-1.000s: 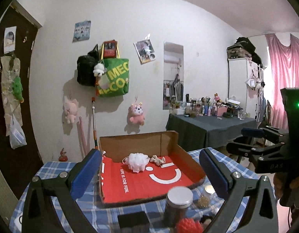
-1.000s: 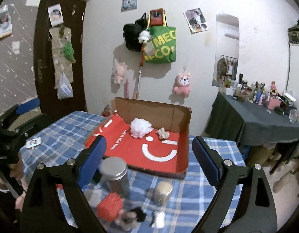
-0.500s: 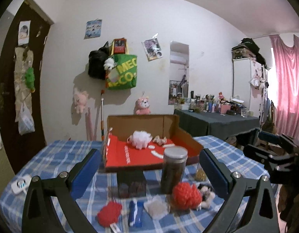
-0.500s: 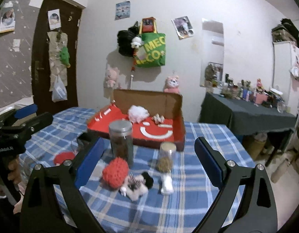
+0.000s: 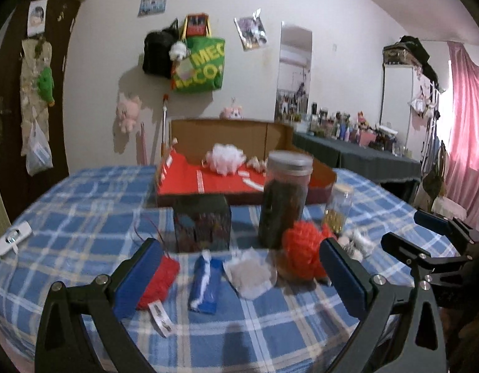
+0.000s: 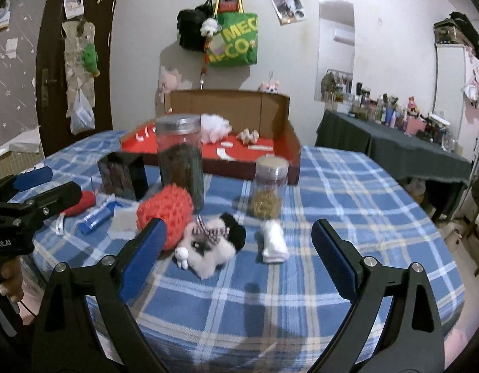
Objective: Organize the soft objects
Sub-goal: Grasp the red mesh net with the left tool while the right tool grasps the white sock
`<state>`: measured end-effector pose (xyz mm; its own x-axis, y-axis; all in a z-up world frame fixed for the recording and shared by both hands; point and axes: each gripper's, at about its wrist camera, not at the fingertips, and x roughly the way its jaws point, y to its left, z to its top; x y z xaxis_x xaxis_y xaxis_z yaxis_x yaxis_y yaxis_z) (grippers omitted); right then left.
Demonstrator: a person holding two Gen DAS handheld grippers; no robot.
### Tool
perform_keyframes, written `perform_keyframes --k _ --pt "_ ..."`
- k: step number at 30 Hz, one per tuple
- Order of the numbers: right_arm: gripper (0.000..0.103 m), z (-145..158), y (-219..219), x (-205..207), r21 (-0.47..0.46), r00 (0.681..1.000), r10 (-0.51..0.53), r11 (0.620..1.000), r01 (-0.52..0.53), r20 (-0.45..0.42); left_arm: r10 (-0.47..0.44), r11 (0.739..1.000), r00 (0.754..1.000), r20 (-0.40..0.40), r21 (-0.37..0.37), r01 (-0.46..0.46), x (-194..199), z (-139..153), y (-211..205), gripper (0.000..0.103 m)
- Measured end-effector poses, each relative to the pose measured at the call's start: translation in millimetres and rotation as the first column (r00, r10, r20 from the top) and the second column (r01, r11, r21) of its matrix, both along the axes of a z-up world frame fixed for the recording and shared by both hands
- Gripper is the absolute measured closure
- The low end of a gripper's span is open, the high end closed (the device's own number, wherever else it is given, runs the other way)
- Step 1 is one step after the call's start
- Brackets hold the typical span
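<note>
Blue-check cloth (image 5: pixel 84 217): covers table, fills lower half of left wrist view.
L gripper (image 5: pixel 239 267): bottom of frame, blue pads spread wide, nothing between them, hovers over near table edge.
Soft items, left view: flat red knit piece (image 5: pixel 160 275) touching left pad; blue pouch (image 5: pixel 205 283) centre-low; grey-white pad (image 5: pixel 250 272) just right of it; red knit ball (image 5: pixel 303 248) centre-right, against tall dark jar (image 5: pixel 284 199).
Box (image 5: pixel 239 155): cardboard, red inside, mid-frame behind jar; white pouf (image 5: pixel 225 157) in it.
Black box (image 5: pixel 202 222): centre, in front of cardboard box.
R gripper (image 6: pixel 238 242): right wrist view, bottom of frame, released, wide apart, empty.
Soft items, right view: red knit ball (image 6: pixel 165 211) left of centre, touching left pad; panda plush (image 6: pixel 213 245) centre; white roll (image 6: pixel 273 242) right of it.
Small jar (image 6: pixel 269 186): centre, behind white roll.
L gripper, right view (image 6: pixel 37 186): left edge, mid-height.
</note>
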<state>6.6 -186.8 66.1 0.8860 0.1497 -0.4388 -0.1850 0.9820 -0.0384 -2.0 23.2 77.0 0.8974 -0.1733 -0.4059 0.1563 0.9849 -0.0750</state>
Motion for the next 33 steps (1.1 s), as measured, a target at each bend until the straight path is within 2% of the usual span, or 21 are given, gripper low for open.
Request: perform_keyframes --k 9,16,22,24,26,27,28,29,30,31,32,33 --pt "0.007 -19.0 -17.4 21.2 0.029 0.997 -0.019 0.999 0.021 -0.08 -0.05 0.997 0.991 -0.124 -0.072 0.042 22.4 -22.7 -5.1 0.0" --pt "0.007 -24.7 -44.5 43.6 0.071 0.989 -0.046 0.996 0.056 -0.14 -0.101 0.991 0.984 -0.149 -0.101 0.086 35.4 -17.5 -25.2 0.0" --pt "0.009 -31.9 -55.7 63.6 0.086 0.983 -0.03 0.995 0.046 -0.182 -0.132 0.99 0.977 -0.166 -0.074 0.121 50.7 -15.1 -52.9 0.0" --pt "0.015 -34.4 -54.7 69.5 0.076 0.981 -0.02 0.996 0.035 -0.192 -0.128 0.991 0.975 -0.181 -0.055 0.12 56.2 -18.2 -59.8 0.0" --pt "0.033 -36.7 -52.2 74.4 0.063 0.978 -0.008 0.998 0.022 -0.207 -0.126 0.992 0.971 -0.201 -0.039 0.12 62.4 -22.8 -66.1 0.0" --pt "0.038 -39.3 -50.0 77.2 0.054 0.976 0.001 0.998 0.011 -0.219 -0.124 0.992 0.97 -0.208 -0.039 0.118 64.7 -24.9 -67.5 0.0" --pt "0.05 -41.1 -48.4 78.5 0.046 0.974 0.006 0.999 0.004 -0.225 -0.119 0.993 0.968 -0.219 -0.042 0.113 67.4 -27.3 -68.5 0.001" --pt "0.059 -42.2 -47.6 79.0 0.042 0.974 0.011 0.999 -0.001 -0.228 -0.116 0.993 0.966 -0.231 -0.049 0.107 70.1 -29.9 -68.9 0.009" --pt "0.061 -43.0 -46.5 79.3 0.035 0.973 0.015 0.999 -0.007 -0.23 -0.118 0.993 0.962 -0.247 -0.059 0.107 72.8 -32.6 -68.8 0.024" --pt "0.066 -43.6 -45.7 79.0 0.031 0.973 0.019 0.999 -0.012 -0.23 -0.125 0.991 0.957 -0.263 -0.069 0.111 75.5 -34.7 -68.6 0.029" --pt "0.072 -43.7 -45.2 78.0 0.036 0.973 0.034 0.999 -0.026 -0.227 -0.155 0.986 0.943 -0.293 -0.101 0.131 79.5 -38.7 -67.3 0.041" --pt "0.075 -43.8 -45.3 77.7 0.046 0.973 0.046 0.998 -0.036 -0.228 -0.192 0.978 0.928 -0.319 -0.141 0.153 83.3 -42.1 -65.9 0.046"
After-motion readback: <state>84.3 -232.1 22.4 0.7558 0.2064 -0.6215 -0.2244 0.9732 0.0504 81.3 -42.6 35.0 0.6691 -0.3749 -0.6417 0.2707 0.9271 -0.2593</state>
